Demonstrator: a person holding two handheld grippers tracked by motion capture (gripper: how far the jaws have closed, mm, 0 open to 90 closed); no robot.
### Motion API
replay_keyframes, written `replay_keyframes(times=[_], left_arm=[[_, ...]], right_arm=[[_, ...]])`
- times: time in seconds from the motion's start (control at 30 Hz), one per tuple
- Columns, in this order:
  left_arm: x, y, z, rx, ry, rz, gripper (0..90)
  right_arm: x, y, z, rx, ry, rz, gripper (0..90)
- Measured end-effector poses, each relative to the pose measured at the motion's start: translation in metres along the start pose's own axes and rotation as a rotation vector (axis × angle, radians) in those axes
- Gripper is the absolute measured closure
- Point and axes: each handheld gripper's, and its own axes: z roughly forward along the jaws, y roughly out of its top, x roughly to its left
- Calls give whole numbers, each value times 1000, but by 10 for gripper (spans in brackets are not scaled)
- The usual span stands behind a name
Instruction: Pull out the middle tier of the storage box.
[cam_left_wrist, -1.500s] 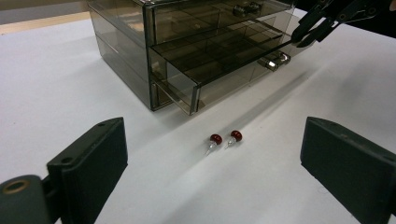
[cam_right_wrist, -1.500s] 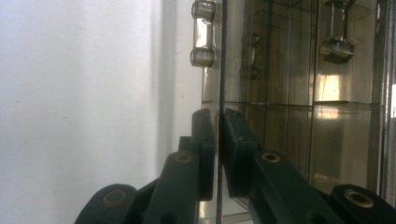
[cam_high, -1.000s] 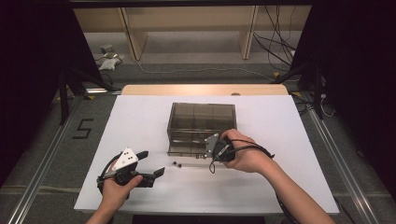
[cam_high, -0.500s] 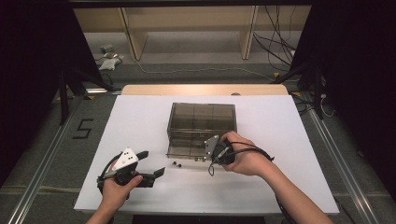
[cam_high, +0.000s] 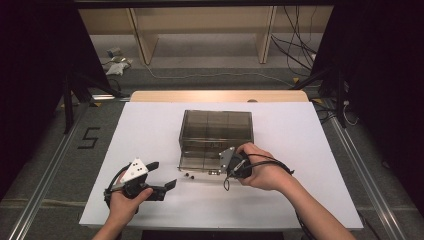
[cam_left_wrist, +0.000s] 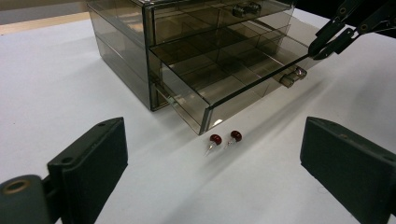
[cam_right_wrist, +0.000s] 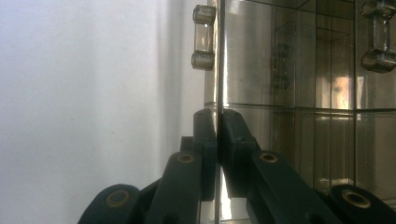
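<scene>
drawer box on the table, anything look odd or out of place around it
Two small red-headed pins lie loose on the white table, just in front of the pulled-out lower drawer of the smoky clear drawer box, not in any compartment. The right gripper is clamped on that drawer's front panel edge, beside its handle.

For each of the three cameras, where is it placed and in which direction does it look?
High view: above the person's side, looking forward and down at the drawer box; both hands show.
Left gripper view: rides the left claw, facing the open drawer and two red earrings; its open jaws show.
Right gripper view: rides the right claw, shut on the drawer front.
Shared: the high and left gripper views both show the earrings.
</scene>
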Motion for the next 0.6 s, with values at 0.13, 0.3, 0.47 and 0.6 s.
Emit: replay_keyframes(times=[0.13, 0.3, 0.47, 0.6], left_arm=[[0, 0, 0, 0, 0, -1, 73], [0, 0, 0, 0, -1, 0, 73], [0, 0, 0, 0, 0, 0, 74], [0, 0, 0, 1, 0, -1, 73]], right_arm=[[1, 0, 0, -6, -7, -1, 860], [3, 0, 0, -4, -1, 0, 859], [3, -1, 0, -11, -1, 5, 859], [2, -1, -1, -18, -6, 3, 850]])
